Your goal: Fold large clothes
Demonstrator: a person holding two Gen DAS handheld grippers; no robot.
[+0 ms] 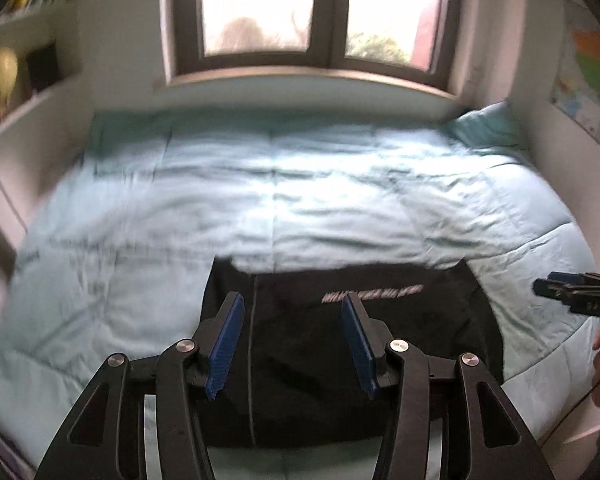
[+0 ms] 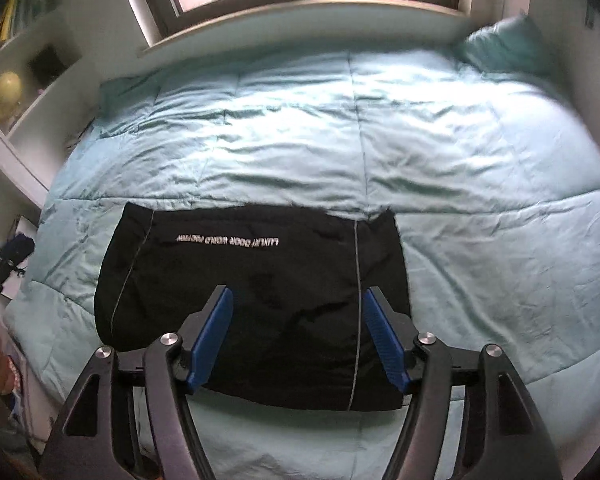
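Observation:
A black garment (image 1: pixel 340 344) with a line of white lettering and thin grey piping lies folded into a compact rectangle on the near part of the light blue bed; it also shows in the right wrist view (image 2: pixel 260 280). My left gripper (image 1: pixel 294 308) is open and empty, held above the garment. My right gripper (image 2: pixel 298 300) is open and empty, also held above the garment's near half. The right gripper shows at the right edge of the left wrist view (image 1: pixel 568 292), off the garment's right side.
The light blue quilt (image 2: pixel 420 140) covers the whole bed. A teal pillow (image 2: pixel 504 44) lies at the far right corner under the window (image 1: pixel 320 12). White shelves (image 2: pixel 24 92) with a yellow-green round object stand on the left. A wall map (image 1: pixel 592 80) hangs on the right.

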